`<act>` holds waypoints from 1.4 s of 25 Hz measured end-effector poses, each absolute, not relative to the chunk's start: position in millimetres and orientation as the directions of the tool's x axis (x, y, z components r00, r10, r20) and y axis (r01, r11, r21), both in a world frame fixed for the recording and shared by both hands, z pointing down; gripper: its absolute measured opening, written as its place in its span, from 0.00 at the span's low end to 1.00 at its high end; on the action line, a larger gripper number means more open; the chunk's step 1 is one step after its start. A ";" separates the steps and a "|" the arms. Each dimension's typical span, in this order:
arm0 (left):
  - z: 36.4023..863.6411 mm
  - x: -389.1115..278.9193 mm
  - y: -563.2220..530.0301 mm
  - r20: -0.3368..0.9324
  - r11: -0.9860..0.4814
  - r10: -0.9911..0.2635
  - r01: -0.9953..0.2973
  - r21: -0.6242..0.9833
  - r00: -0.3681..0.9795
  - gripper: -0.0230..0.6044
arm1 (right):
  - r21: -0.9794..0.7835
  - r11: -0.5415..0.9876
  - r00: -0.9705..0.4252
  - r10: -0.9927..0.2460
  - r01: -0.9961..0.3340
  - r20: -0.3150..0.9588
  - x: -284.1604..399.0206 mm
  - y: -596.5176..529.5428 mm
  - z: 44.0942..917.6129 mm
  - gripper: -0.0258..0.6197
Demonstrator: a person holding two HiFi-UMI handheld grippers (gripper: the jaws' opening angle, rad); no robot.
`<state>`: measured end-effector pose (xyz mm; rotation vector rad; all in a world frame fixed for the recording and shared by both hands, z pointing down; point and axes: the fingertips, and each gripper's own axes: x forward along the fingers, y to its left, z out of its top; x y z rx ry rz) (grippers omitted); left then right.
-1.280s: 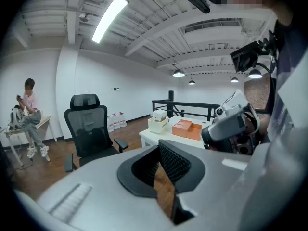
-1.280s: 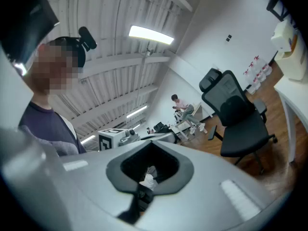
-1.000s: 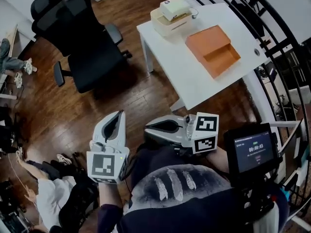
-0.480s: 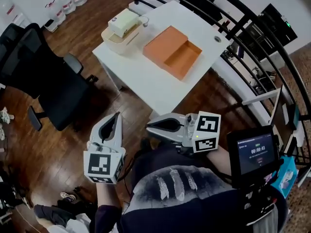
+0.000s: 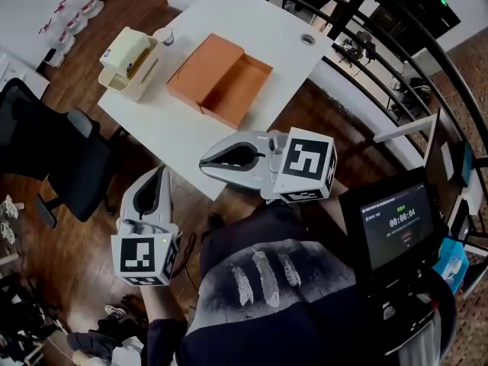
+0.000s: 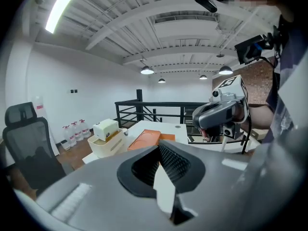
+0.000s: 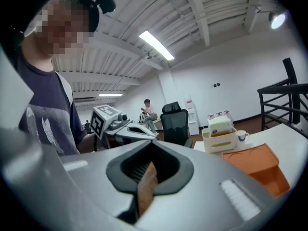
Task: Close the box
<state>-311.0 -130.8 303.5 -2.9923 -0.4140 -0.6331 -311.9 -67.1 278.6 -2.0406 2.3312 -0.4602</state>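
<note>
- The orange box (image 5: 217, 78) sits open on the white table (image 5: 252, 21), ahead and well apart from both grippers.
- Its open half faces my nearer right gripper (image 5: 206, 161).
- The right gripper and left gripper (image 5: 157, 177) are pinched together, empty.

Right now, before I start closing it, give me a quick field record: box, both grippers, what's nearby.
box: orange box, open, lid flat beside its tray
support: white table
left gripper: jaws together, empty, short of the table
right gripper: jaws together, empty, not touching the box
nearby: cream container, mug
</note>
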 end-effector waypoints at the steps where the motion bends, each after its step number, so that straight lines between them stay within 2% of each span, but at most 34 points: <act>1: 307.6 -296.7 -119.8 0.415 -0.967 0.229 0.256 -0.010 0.881 0.06 | -0.221 0.126 -0.169 -0.967 -0.967 0.189 -296.0 -54.5 282.4 0.05; 11: 313.0 -227.7 -45.9 0.452 -0.992 0.091 0.120 -0.035 0.887 0.06 | -0.182 0.231 -0.268 -0.939 -0.956 0.215 -184.0 15.7 283.2 0.05; 20: 306.2 -142.6 -51.5 0.385 -0.992 0.120 0.129 0.003 0.915 0.06 | -0.097 0.209 -0.228 -0.931 -0.973 0.285 -101.6 6.8 277.0 0.05; 24: 296.0 -116.4 -45.1 0.386 -0.994 0.087 0.103 -0.022 0.918 0.06 | -0.097 0.226 -0.245 -0.929 -0.969 0.279 -67.7 12.3 265.5 0.05; 30: 293.1 -76.6 -31.2 0.412 -0.996 -0.092 -0.076 -0.055 0.906 0.06 | -0.078 0.367 -0.374 -0.890 -0.927 0.261 -16.2 17.2 265.7 0.05; 32: 289.8 -67.3 -21.3 0.423 -0.981 -0.192 -0.178 -0.074 0.886 0.06 | -0.076 0.452 -0.455 -0.854 -0.889 0.250 -4.1 25.6 265.4 0.05; 35: 280.8 -62.9 -4.8 0.431 -0.936 -0.343 -0.340 -0.086 0.835 0.06 | -0.115 0.618 -0.625 -0.740 -0.778 0.250 10.3 42.9 269.2 0.05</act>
